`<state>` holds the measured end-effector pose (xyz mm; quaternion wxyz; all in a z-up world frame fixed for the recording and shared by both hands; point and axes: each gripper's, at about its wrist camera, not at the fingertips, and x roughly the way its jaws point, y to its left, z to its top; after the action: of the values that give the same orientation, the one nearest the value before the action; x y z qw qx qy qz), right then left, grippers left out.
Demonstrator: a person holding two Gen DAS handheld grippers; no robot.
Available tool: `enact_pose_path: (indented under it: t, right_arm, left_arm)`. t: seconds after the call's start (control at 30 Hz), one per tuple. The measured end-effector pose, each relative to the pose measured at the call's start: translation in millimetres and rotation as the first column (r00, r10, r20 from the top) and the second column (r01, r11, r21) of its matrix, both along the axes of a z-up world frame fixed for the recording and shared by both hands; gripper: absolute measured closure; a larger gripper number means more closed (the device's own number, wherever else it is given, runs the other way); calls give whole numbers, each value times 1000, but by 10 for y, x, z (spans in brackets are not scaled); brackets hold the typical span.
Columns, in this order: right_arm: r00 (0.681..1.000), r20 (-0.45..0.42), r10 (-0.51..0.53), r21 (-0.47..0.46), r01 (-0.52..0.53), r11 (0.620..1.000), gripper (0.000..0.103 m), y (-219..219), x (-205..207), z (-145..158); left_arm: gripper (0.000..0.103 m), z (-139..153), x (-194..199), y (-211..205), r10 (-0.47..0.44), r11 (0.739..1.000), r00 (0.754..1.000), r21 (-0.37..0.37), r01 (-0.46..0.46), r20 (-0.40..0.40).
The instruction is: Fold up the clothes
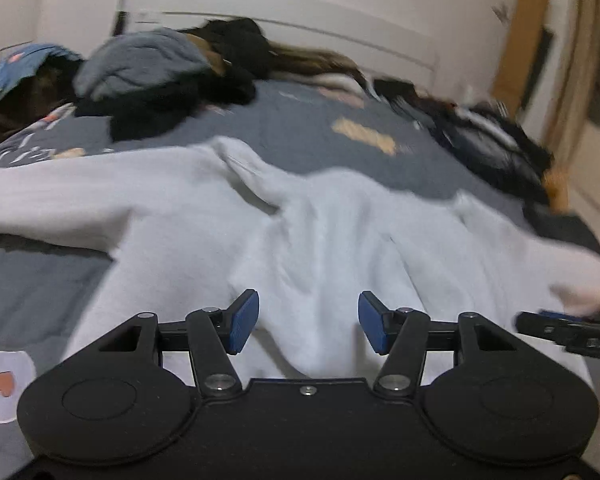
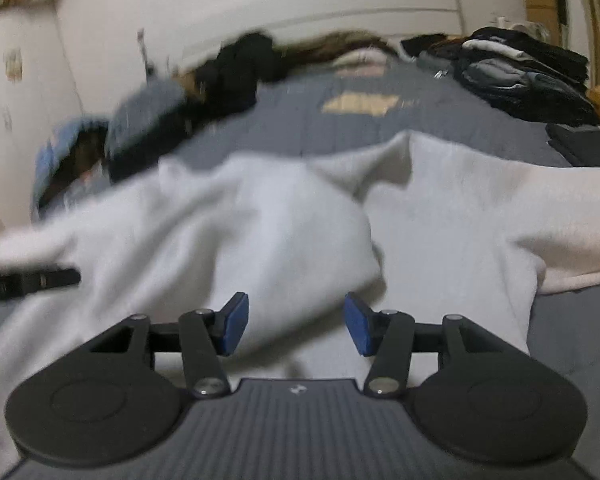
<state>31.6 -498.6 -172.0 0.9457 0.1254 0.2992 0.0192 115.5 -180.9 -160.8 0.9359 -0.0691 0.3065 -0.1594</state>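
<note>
A white sweatshirt (image 1: 300,232) lies rumpled across a grey bed cover (image 1: 308,128), sleeves spread left and right. It also shows in the right wrist view (image 2: 440,208). My left gripper (image 1: 308,322) is open and empty, its blue pads (image 1: 242,322) just above the sweatshirt's near part. My right gripper (image 2: 296,324) is open and empty over the sweatshirt's near edge. The right gripper's tip shows at the right edge of the left wrist view (image 1: 568,330). The left gripper's tip shows at the left edge of the right wrist view (image 2: 28,280).
A heap of unfolded dark and grey clothes (image 1: 160,76) lies at the far left of the bed. A stack of folded dark clothes (image 2: 524,68) sits at the far right. A white headboard (image 1: 340,36) and wall are behind.
</note>
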Motion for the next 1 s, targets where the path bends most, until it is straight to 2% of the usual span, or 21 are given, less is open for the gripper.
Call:
enact_pose_path:
  t: [0.07, 0.13, 0.23, 0.27, 0.37, 0.47, 0.6, 0.83, 0.87, 1.0]
  right_arm:
    - [999, 51, -14, 45, 12, 999, 51, -46, 3, 25]
    - [996, 84, -28, 65, 23, 998, 51, -59, 35, 6]
    - [993, 103, -51, 90, 42, 995, 51, -59, 81, -56]
    - [993, 103, -57, 105, 46, 993, 51, -46, 113, -75]
    - [992, 114, -60, 142, 44, 989, 51, 7, 178, -93]
    - [990, 134, -40, 149, 20, 989, 51, 101, 231, -79]
    - [989, 144, -16, 158, -7, 987, 51, 235, 277, -70]
    - [990, 137, 26, 156, -47, 987, 51, 398, 347, -127]
    - [991, 133, 29, 151, -49, 987, 51, 416, 354, -141]
    - [991, 129, 39, 123, -55, 991, 51, 479, 382, -165]
  left_arm:
    - [41, 65, 73, 235, 82, 996, 997, -40, -82, 6]
    - [39, 159, 187, 551, 181, 979, 983, -95, -180, 6]
    - [39, 347, 359, 1142, 343, 927, 939, -174, -333, 32]
    - [38, 395, 412, 1361, 396, 904, 917, -195, -381, 45]
    - [36, 433, 544, 2025, 564, 800, 825, -269, -537, 28]
    - [36, 299, 621, 2389, 630, 733, 777, -314, -603, -23]
    - [36, 120, 723, 2873, 705, 632, 703, -365, -684, -95]
    - [37, -194, 903, 3720, 799, 427, 554, -428, -797, -234]
    - [37, -224, 932, 3791, 804, 411, 542, -431, -803, -244]
    - [37, -267, 1075, 3802, 797, 432, 559, -432, -792, -228]
